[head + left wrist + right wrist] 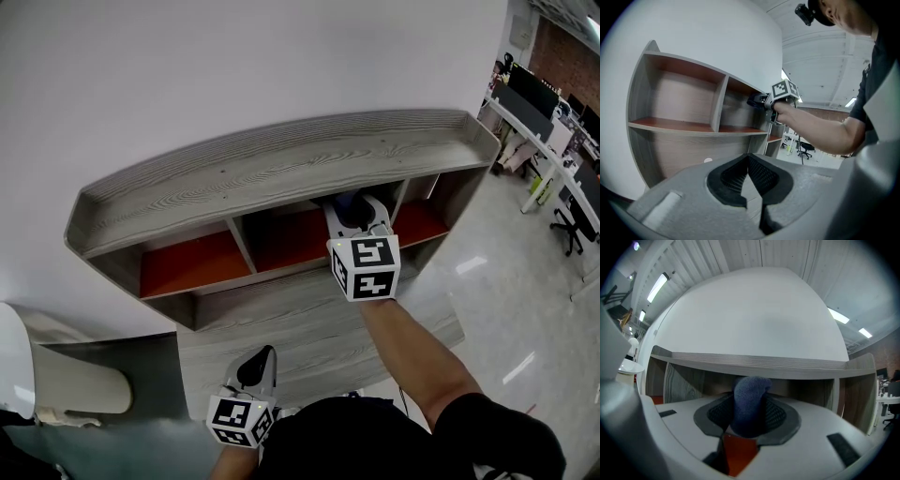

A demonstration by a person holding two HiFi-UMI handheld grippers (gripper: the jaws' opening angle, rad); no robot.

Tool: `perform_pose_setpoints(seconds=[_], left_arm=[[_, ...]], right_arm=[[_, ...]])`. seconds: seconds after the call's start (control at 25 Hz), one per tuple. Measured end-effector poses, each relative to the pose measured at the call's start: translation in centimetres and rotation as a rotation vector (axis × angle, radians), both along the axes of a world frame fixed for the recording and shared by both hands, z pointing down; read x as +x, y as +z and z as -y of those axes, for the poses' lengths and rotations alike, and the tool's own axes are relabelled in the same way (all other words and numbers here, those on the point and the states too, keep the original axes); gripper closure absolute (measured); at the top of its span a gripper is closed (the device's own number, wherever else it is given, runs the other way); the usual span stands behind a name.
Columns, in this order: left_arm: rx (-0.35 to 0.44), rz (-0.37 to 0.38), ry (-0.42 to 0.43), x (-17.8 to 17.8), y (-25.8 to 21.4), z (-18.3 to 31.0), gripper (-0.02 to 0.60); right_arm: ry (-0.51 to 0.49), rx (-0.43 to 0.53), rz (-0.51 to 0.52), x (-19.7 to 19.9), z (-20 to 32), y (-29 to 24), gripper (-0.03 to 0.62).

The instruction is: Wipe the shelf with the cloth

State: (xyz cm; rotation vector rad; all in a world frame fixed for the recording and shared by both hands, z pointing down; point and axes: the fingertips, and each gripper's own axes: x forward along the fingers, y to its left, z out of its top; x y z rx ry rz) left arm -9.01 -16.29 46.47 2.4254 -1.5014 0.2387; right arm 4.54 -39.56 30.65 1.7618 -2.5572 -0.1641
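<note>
A grey wood shelf (281,167) hangs on the white wall, with three open compartments whose floors are orange-red. My right gripper (354,210) reaches into the middle compartment (291,239) at its right side and is shut on a blue cloth (349,202). In the right gripper view the cloth (749,401) stands up between the pads, under the shelf's top board (754,363). My left gripper (266,353) hangs low near my body, shut and holding nothing. The left gripper view shows its jaws (748,161) together, with the shelf (693,126) and right gripper (758,100) beyond.
A lower grey board (309,323) sticks out under the compartments. A white rounded fixture (56,384) sits at the lower left. Office desks and chairs (562,159) stand at the far right across a glossy floor (506,281).
</note>
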Motion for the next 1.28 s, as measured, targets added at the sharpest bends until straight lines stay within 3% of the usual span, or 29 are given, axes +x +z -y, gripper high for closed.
perform_pose_setpoints(seconds=[0.52,1.12,1.28], left_arm=[[-0.001,-0.009,-0.065,-2.2,0.1,-0.9,0.572],[-0.001,-0.012,-0.082,-3.4,0.1,-1.4,0.571],[0.001,-0.014,-0.083,-3.7,0.0,-1.5,0.571]], right_arm=[[-0.103,0.053,-0.103,-6.3,-1.7,-0.2,0.437],[-0.097,0.261,-0.470,-11.6,-3.4,-0.3,0.437],[-0.113,0.278,-0.535,-13.0,-3.8,-0.1,0.437]])
